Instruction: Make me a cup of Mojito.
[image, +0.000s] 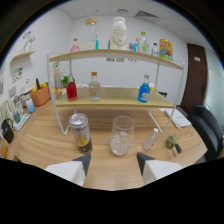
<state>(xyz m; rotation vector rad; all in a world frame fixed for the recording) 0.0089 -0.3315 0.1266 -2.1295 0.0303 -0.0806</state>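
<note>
— Where was the gripper (112, 161) when we looked?

— We saw it held over the wooden table (45, 140), its two fingers (84, 161) spread apart with nothing between them. Only bare tabletop showed in the gap.

— And the glass?

— The clear glass (122, 135) stood upright just ahead of the fingers, at about twelve o'clock from the gap, a touch toward one. We made out pale lumps in its bottom, probably ice. It touched neither finger.

— What stood beside it?

— At ten o'clock from the gap we found a drinks can (80, 132), upright and leaning slightly in the wide view, near the glass but apart from it. At two o'clock lay a small clear bottle (150, 139), and further out at the same bearing a small dark green thing (171, 143) we could not identify.

— Beyond those?

— A two-tier shelf rack (112, 98) stood at twelve o'clock behind the glass. On its lower board we counted a red bottle (72, 91), a clear bottle with an orange cap (94, 86) and a blue bottle (144, 93). The upper board carried a tall white bottle (118, 33) and several others we could not tell apart. At nine o'clock from the rack sat an orange pot (40, 95).
</note>
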